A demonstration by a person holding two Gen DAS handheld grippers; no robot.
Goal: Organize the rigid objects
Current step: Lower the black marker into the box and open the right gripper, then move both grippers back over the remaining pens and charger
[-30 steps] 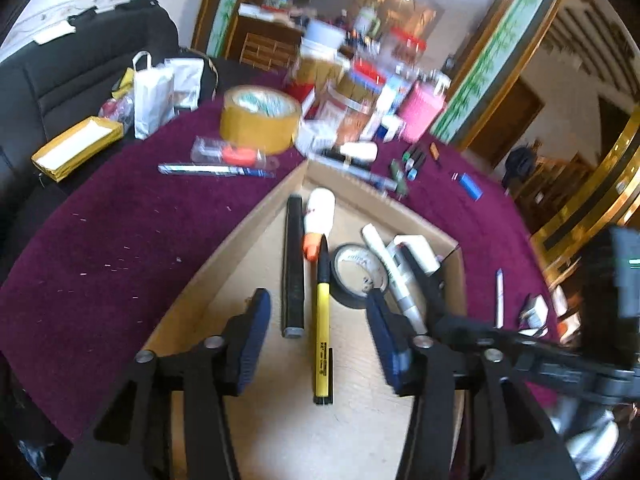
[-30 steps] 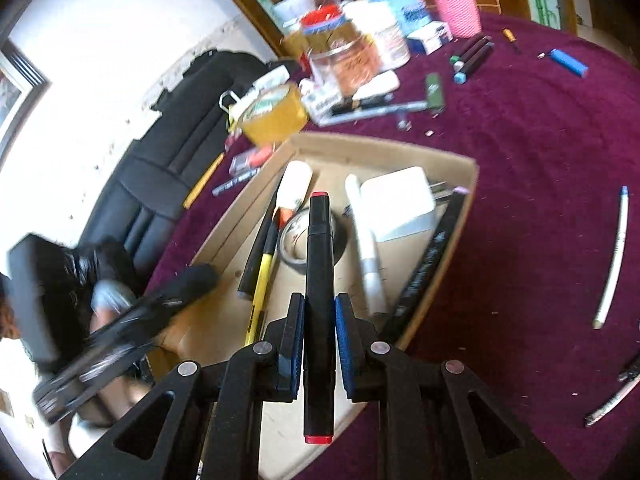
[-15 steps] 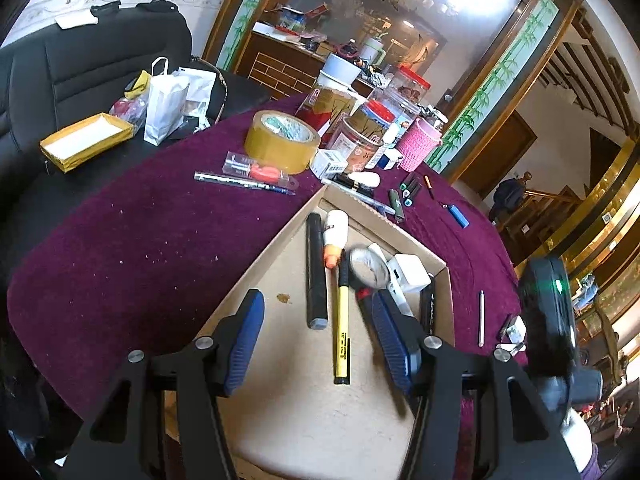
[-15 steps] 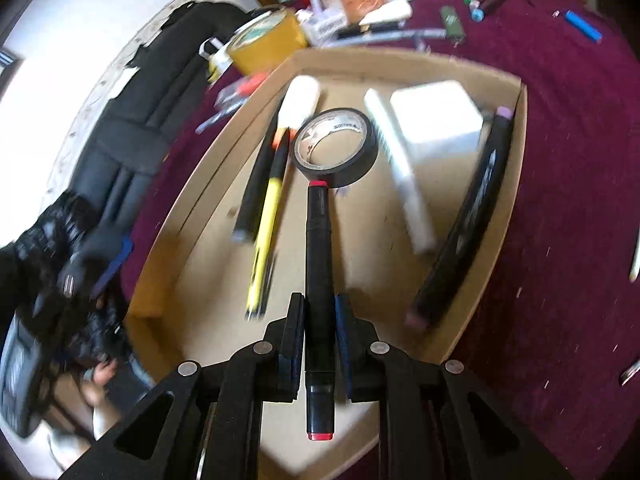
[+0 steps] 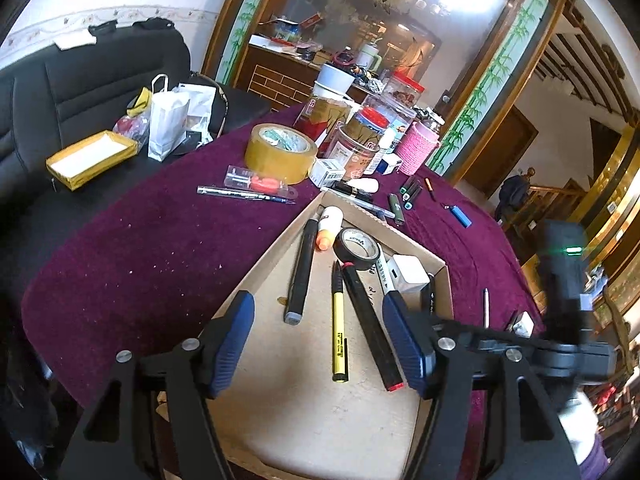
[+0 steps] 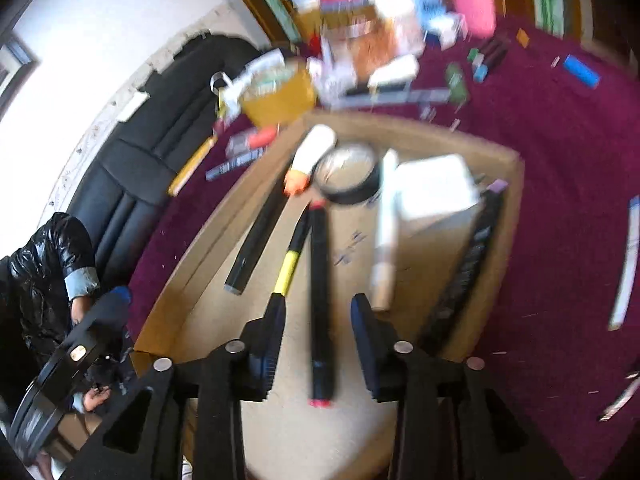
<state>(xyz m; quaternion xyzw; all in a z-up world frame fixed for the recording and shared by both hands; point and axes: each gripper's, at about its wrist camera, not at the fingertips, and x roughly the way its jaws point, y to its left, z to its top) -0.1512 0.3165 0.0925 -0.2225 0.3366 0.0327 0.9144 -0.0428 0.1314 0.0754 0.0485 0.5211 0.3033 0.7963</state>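
— While the right tongs (image 6: 318, 344) are opening, where is the black marker (image 6: 320, 300) lying?
— Between their parted pads, untouched, in the cardboard tray (image 6: 224, 216).
— And the left tongs (image 5: 320, 344)?
— Opening wide, holding nothing.

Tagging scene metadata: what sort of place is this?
Probably a lived-in home sitting or dining room: a black sofa, a table under a purple cloth crowded with food jars, and a wooden staircase behind.
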